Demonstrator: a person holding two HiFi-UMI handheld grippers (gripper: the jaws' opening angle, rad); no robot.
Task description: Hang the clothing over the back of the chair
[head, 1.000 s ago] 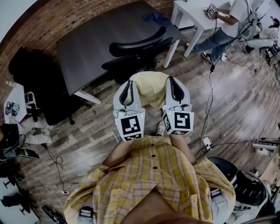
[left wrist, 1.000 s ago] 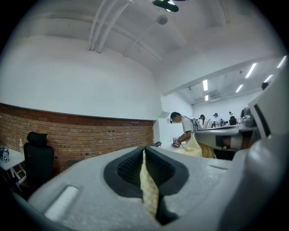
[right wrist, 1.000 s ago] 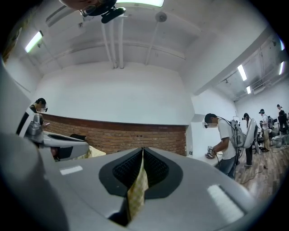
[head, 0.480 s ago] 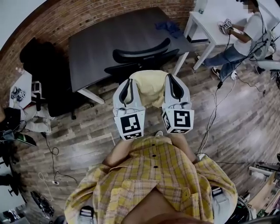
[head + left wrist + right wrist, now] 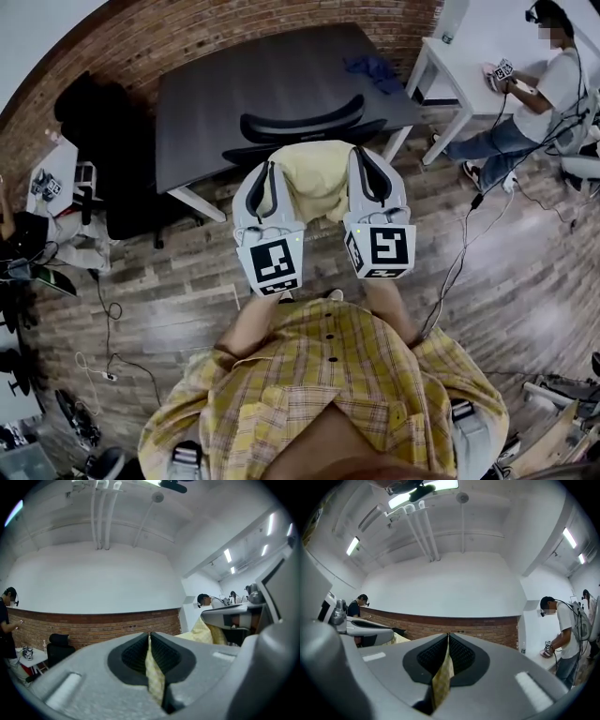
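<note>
A pale yellow garment (image 5: 314, 178) hangs stretched between my two grippers in the head view. My left gripper (image 5: 262, 175) is shut on its left edge, and yellow checked cloth (image 5: 153, 670) shows pinched between the pads. The right gripper (image 5: 365, 164) is shut on the other edge, with a strip of the same cloth (image 5: 443, 677) between its jaws. Just beyond the garment stands a black office chair (image 5: 302, 127), its curved back towards me. Both grippers point about level, above the floor.
A dark table (image 5: 272, 84) stands behind the chair against a brick wall (image 5: 187, 37). A white table (image 5: 487, 47) is at the right, with a person (image 5: 544, 94) beside it. Cables (image 5: 469, 234) trail over the wooden floor. Black bags (image 5: 103, 159) sit at the left.
Both grippers have risen and moved forward with the garment towards the chair. The chair and dark table now lie lower and closer in the head view.
</note>
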